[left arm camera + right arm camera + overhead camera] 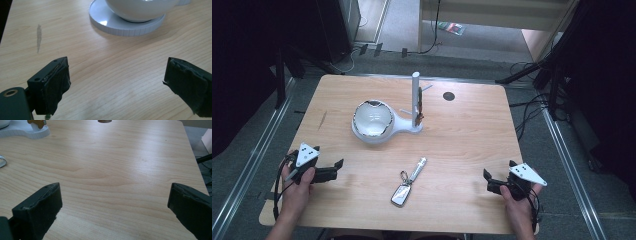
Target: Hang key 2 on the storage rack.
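Seen from above, a person's hands rest at the near edge of a wooden table (472, 135), the left gripper (334, 169) at the near left corner and the right gripper (488, 181) at the near right, each with its jaws spread apart and holding nothing. Between them, near the front, lies a silver key fob (401, 194) on a ring, touching a slim silver stick (417, 169). Farther back at the table's middle stands a white stand (384, 131) with a bowl (372, 118) and an upright post (415, 97).

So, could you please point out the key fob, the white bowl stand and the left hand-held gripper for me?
key fob (401, 194), high view, on its silver body.
white bowl stand (414, 129), high view, on its flat base by the post.
left hand-held gripper (341, 164), high view, between its jaw tips.
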`<state>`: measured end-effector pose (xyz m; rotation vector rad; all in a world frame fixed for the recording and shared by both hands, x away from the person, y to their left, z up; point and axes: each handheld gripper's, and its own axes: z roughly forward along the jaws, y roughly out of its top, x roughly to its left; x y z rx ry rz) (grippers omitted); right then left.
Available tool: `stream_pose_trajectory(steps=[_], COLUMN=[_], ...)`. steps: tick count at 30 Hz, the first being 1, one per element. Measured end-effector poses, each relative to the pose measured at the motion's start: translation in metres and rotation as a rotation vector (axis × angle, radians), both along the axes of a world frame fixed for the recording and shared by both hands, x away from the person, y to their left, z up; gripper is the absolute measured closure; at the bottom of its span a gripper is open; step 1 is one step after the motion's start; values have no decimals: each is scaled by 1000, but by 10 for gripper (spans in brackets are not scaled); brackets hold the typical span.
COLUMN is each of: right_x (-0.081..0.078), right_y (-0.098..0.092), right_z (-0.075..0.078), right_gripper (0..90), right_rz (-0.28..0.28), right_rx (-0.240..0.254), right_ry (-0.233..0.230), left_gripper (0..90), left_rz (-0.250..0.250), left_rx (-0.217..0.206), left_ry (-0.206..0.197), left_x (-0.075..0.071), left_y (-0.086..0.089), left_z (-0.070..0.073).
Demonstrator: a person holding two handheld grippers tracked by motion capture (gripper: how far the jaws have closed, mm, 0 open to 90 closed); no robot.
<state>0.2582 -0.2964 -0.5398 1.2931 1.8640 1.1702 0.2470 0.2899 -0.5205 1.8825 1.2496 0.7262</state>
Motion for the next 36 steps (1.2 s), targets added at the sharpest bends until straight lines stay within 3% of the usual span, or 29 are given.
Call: stream_pose_trajectory(steps=[7,19,27,36], right_x=[0,0,0,0], right_y=[-1,-1,-1,-1], right_z=[0,0,0,0], right_gripper=[0,0,0,0], right_rz=[6,10,11,16], right_rx=[2,1,2,5], right_ry=[-2,0,3,7], left_gripper=[68,68,68,68], left_rz=[-66,-169,-190,-247], left_rx=[53,165,189,215], left_ry=[4,40,52,120], left_x=[2,6,8,14], left_y=[-20,-64,-85,-116], left_z=[11,18,20,18])
